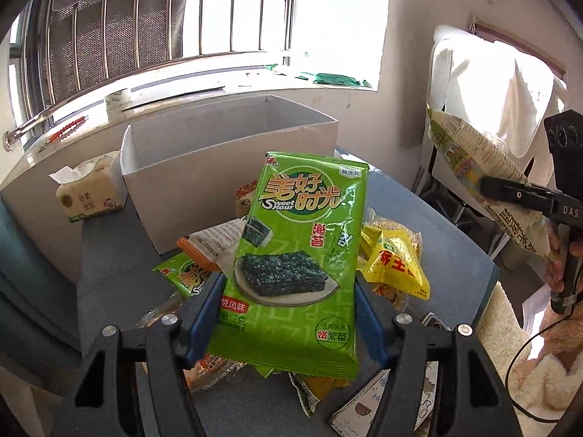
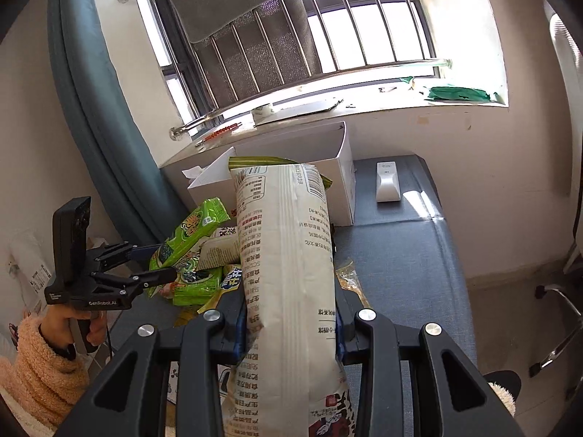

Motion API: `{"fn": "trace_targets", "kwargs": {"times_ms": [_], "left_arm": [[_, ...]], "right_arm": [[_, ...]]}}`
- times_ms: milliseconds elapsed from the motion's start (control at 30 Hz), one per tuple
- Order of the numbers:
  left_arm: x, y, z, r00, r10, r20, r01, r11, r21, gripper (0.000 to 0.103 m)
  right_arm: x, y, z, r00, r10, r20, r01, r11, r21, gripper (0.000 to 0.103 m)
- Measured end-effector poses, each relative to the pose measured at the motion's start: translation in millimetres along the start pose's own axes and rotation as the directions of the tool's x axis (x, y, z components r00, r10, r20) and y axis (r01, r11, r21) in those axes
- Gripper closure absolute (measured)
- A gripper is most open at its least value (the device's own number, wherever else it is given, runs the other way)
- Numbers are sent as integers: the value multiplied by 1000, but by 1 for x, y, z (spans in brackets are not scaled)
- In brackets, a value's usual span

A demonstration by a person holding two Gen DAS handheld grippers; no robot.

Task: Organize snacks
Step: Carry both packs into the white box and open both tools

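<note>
The left gripper (image 1: 288, 313) clamps a green seaweed packet (image 1: 295, 255), raised above the snack pile (image 1: 393, 266) in front of the white cardboard box (image 1: 218, 167). The right gripper (image 2: 289, 331) clamps a long cream snack bag (image 2: 288, 276), its far end reaching toward that box (image 2: 346, 182). A tissue pack (image 1: 87, 193) sits left of the box.

Two green seaweed packets (image 1: 295, 255), one white box (image 1: 218, 167), one tissue pack (image 1: 89, 191).

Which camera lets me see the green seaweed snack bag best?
The left wrist view: the green seaweed packet faces the camera, label readable, held between the left gripper fingers. The right wrist view shows it small, sideways, partly hidden.
</note>
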State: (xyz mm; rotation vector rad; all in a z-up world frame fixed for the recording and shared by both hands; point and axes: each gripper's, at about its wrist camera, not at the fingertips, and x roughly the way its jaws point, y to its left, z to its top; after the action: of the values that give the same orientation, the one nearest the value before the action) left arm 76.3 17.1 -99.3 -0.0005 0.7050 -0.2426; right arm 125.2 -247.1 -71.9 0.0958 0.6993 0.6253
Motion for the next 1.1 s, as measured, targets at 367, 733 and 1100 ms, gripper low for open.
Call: {"fn": "trace_targets", "kwargs": {"times_ms": [367, 733, 1100], "left_arm": [[-17, 66, 86, 971, 138, 194, -61, 932, -358, 31], [97, 135, 163, 967, 251, 41, -210, 881, -423, 30], [108, 147, 154, 968, 251, -13, -236, 890, -391, 0]], "right_arm": [[61, 21, 88, 998, -64, 14, 64, 998, 30, 65], [214, 16, 194, 967, -226, -118, 226, 974, -7, 65], [219, -2, 202, 968, -244, -55, 245, 970, 2, 0]]}}
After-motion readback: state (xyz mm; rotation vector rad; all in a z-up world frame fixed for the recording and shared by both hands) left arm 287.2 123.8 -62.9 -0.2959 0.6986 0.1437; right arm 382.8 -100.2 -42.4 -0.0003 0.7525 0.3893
